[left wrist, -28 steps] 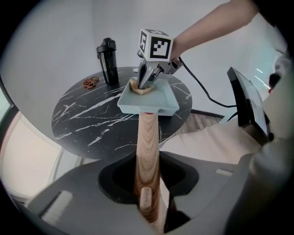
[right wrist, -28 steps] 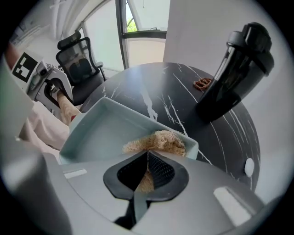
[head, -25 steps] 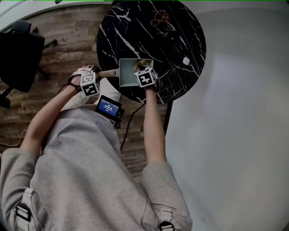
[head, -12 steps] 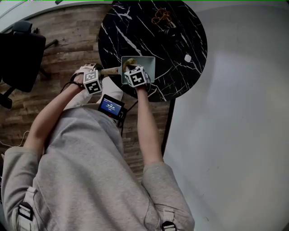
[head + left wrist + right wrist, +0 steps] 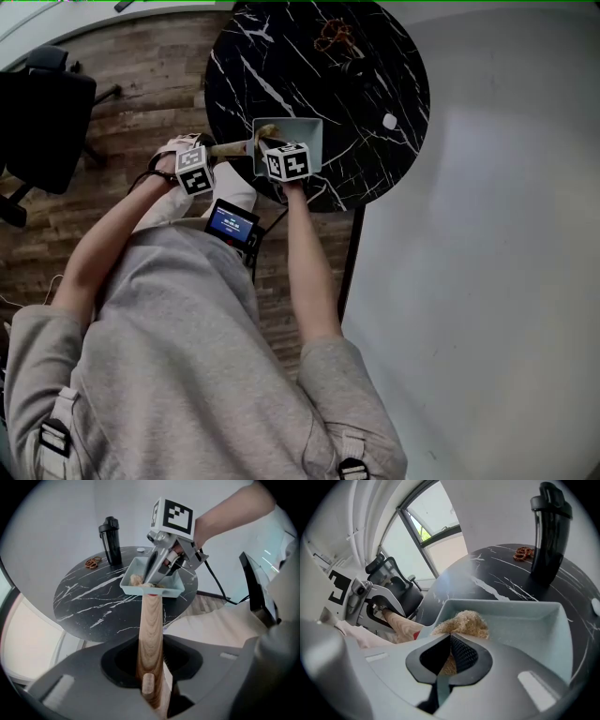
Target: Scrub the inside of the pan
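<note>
A pale blue square pan [image 5: 307,133] sits on the near edge of a round black marble table [image 5: 375,56], its wooden handle [image 5: 228,148] sticking out left. My left gripper [image 5: 212,153] is shut on that handle [image 5: 151,634], well back from the pan's wall [image 5: 161,592]. My right gripper [image 5: 273,141] reaches down into the pan's left near corner and is shut on a tan fibrous scrubber [image 5: 464,623], which rests on the pan floor [image 5: 525,625]. In the left gripper view the right gripper [image 5: 149,580] stands over the scrubber [image 5: 136,579].
A black bottle [image 5: 548,531] stands on the far side of the table, with a brown coiled item [image 5: 524,553] beside it. A small white piece [image 5: 389,121] lies at the table's right. An office chair [image 5: 42,112] stands at the left on the wood floor.
My right gripper has slid the scrubber leftward across the pan, from its right part to the corner by the handle, and rolled a little. The left gripper has kept still on the handle.
</note>
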The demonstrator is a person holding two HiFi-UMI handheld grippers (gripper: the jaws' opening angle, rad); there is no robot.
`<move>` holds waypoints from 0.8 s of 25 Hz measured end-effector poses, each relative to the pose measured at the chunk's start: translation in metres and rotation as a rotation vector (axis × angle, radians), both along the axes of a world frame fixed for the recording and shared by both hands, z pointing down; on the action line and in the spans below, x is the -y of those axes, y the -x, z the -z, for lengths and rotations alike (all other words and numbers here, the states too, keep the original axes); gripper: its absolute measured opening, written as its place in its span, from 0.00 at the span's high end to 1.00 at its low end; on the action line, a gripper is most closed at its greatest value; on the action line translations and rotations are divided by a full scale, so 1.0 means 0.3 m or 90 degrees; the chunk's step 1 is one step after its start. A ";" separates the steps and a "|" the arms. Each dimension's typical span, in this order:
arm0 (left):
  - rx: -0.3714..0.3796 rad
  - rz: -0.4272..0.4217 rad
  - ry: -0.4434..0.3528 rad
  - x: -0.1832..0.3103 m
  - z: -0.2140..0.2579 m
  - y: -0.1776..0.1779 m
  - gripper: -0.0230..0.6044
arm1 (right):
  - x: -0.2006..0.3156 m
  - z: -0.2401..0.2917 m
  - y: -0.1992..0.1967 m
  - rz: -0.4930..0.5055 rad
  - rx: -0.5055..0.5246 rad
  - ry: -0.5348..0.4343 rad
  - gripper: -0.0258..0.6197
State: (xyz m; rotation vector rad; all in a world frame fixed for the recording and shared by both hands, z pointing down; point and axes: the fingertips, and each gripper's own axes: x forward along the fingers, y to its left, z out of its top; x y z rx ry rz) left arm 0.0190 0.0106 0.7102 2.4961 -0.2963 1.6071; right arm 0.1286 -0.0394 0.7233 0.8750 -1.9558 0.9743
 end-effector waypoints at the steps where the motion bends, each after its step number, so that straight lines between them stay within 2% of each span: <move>1: 0.001 -0.001 0.000 -0.001 -0.001 -0.001 0.78 | -0.002 0.003 -0.001 -0.003 0.003 -0.001 0.93; 3: 0.003 -0.003 0.000 -0.003 -0.001 -0.001 0.78 | -0.005 0.028 -0.001 0.000 0.016 -0.005 0.93; 4: 0.003 -0.004 0.000 -0.004 -0.001 -0.001 0.78 | -0.009 0.054 0.007 0.006 0.046 -0.007 0.93; 7: 0.002 -0.006 -0.002 -0.006 -0.002 0.001 0.78 | -0.029 0.219 0.083 0.050 0.243 -0.034 0.92; 8: 0.001 -0.006 -0.002 -0.005 -0.002 0.001 0.78 | -0.025 0.269 0.089 0.066 0.271 -0.065 0.92; 9: 0.001 -0.006 -0.002 -0.004 -0.003 0.001 0.78 | -0.011 0.294 0.068 0.079 0.246 -0.104 0.92; 10: 0.001 -0.007 -0.003 -0.003 -0.003 0.000 0.78 | 0.009 0.296 0.024 0.092 0.180 -0.142 0.92; 12: 0.002 -0.008 -0.002 -0.004 -0.002 0.000 0.78 | 0.045 0.262 -0.097 0.125 -0.003 -0.189 0.92; 13: 0.002 -0.008 -0.002 -0.005 -0.001 0.000 0.78 | 0.053 0.238 -0.159 0.148 -0.092 -0.192 0.92; 14: 0.003 -0.008 -0.003 -0.005 -0.001 0.001 0.78 | 0.054 0.211 -0.216 0.173 -0.167 -0.182 0.92; 16: 0.001 -0.007 -0.009 -0.002 -0.002 0.003 0.78 | 0.043 0.153 -0.304 0.221 -0.269 -0.145 0.92; 18: -0.006 -0.002 -0.017 -0.001 -0.003 0.001 0.78 | 0.013 0.093 -0.356 0.273 -0.328 -0.100 0.92; 20: -0.011 0.004 -0.021 0.000 -0.002 -0.001 0.78 | -0.030 0.037 -0.391 0.309 -0.361 -0.048 0.92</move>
